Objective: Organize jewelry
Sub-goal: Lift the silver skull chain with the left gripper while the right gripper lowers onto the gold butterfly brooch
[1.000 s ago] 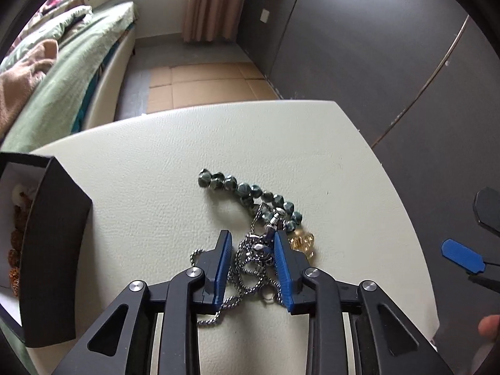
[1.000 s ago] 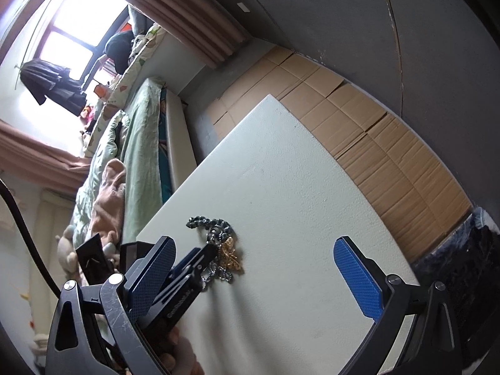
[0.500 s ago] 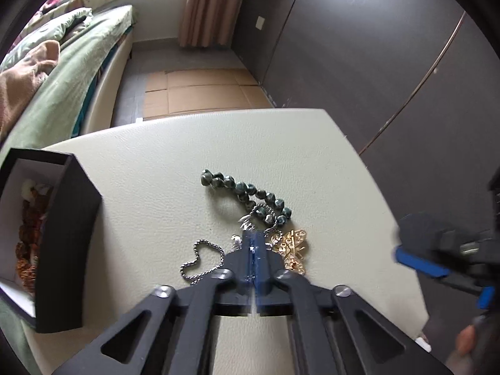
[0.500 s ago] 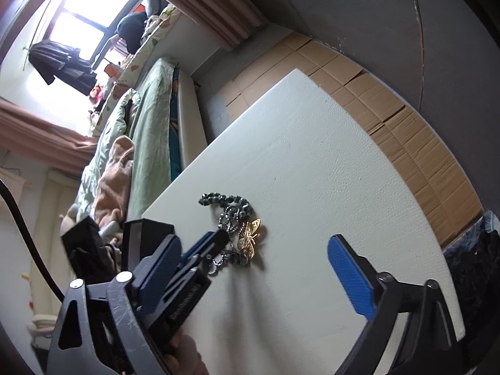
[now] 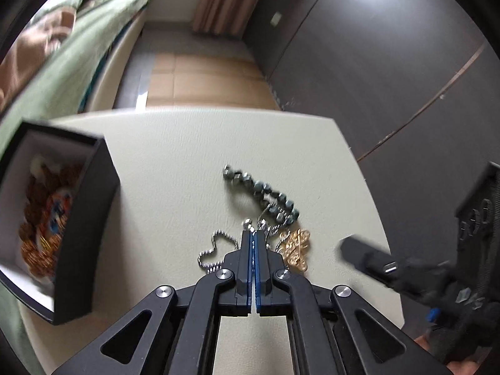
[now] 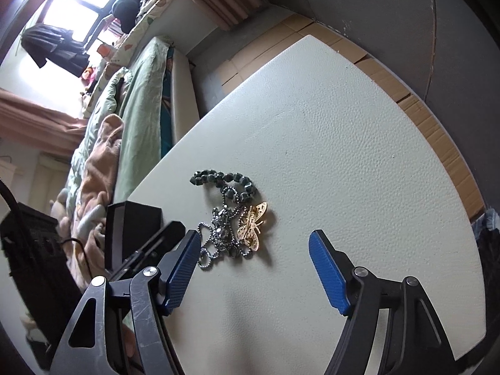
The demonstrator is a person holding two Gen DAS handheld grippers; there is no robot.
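A tangle of jewelry lies on the white table (image 6: 343, 156): a dark green bead string (image 5: 265, 190), a silver chain (image 5: 215, 250) with a faceted pendant (image 6: 222, 220), and a gold butterfly brooch (image 5: 295, 248). My left gripper (image 5: 252, 234) is shut, its blue pads pinched together on the silver chain at the near edge of the tangle. My right gripper (image 6: 253, 239) hovers just short of the pile. Its jaws are closing, and its pads touch nothing. The butterfly brooch (image 6: 253, 223) lies just beyond the gap.
A black box (image 5: 93, 218) with a white lining stands at the table's left and holds brown beads and orange pieces. A bed with green bedding (image 6: 137, 100) runs beside the table. Dark cupboard doors (image 5: 375, 62) lie beyond the far edge.
My left gripper closed on the chain and has drawn back a little. The right gripper came down closer to the pile and its jaws have narrowed.
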